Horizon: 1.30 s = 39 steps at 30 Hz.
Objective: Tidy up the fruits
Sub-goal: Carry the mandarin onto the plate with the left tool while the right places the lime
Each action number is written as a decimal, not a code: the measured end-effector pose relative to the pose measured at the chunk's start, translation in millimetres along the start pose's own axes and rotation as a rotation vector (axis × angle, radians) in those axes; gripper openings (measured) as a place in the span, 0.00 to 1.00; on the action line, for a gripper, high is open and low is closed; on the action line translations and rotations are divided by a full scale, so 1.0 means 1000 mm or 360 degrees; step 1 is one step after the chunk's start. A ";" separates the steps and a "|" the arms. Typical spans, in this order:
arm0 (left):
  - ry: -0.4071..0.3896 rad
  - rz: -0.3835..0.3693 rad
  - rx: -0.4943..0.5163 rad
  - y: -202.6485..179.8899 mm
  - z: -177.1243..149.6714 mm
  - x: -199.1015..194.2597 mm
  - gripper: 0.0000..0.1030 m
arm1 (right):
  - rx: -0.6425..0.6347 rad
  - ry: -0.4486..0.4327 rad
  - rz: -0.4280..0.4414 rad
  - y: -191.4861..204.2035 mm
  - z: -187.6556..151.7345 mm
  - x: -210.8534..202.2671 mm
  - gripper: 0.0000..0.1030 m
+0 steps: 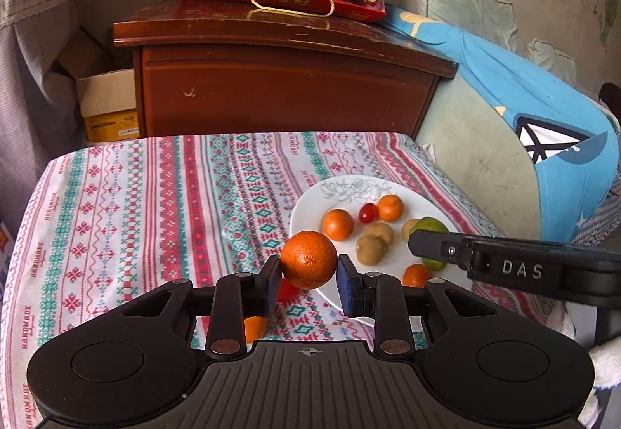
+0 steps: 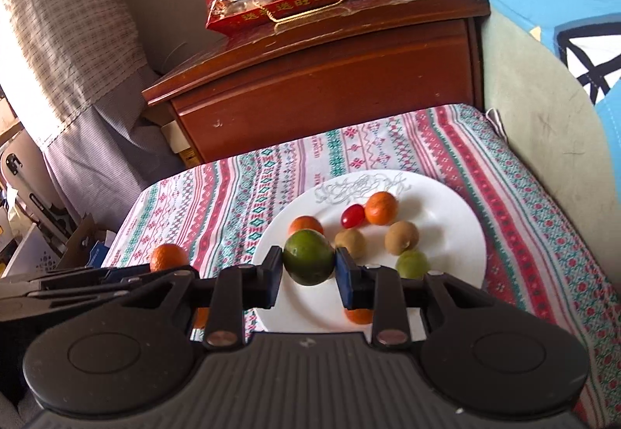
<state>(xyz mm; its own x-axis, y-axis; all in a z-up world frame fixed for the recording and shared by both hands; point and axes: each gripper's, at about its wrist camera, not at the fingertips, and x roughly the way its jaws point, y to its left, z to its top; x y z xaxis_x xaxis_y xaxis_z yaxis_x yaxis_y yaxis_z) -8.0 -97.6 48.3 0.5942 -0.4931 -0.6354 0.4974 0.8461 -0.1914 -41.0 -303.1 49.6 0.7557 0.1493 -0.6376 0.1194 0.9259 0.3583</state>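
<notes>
Each gripper is matte black plastic with 2 round side discs, a ribbed centre plate, silver pivot screws, blue finger pads (image 1: 346,289), and raised "DAS" lettering.

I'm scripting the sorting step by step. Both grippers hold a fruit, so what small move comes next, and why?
Probably carry the green fruit in the right gripper forward and set it on a bare part of the plate. It already hangs above the plate, while the left gripper with its orange is beside the rim.
</notes>
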 end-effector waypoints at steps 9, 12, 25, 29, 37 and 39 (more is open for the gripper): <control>0.0036 -0.0064 0.0038 -0.019 0.000 0.019 0.27 | 0.0156 0.0073 -0.0011 -0.025 0.003 0.015 0.29; 0.0062 -0.0068 0.0046 -0.022 -0.001 0.028 0.27 | 0.0185 0.0080 0.0010 -0.026 0.002 0.017 0.29; 0.0121 -0.0087 0.0039 -0.034 -0.007 0.052 0.27 | 0.0245 0.0093 -0.0049 -0.033 0.001 0.027 0.31; 0.0087 -0.0075 0.0041 -0.036 -0.003 0.046 0.29 | 0.0283 0.0052 -0.0030 -0.035 0.007 0.022 0.34; 0.0058 0.0020 0.0016 -0.024 0.009 0.030 0.38 | 0.0242 0.0041 -0.0019 -0.027 0.010 0.015 0.42; 0.0066 0.0049 -0.0017 -0.015 0.013 0.025 0.38 | 0.0225 0.0052 -0.0012 -0.023 0.009 0.015 0.43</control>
<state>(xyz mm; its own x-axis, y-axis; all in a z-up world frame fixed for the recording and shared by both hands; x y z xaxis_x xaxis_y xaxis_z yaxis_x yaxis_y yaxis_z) 7.4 -125.6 44.7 0.5823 -0.4580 -0.6717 0.4724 0.8630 -0.1789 -26.6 -325.4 37.4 0.7333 0.1561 -0.6618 0.2163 0.8692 0.4446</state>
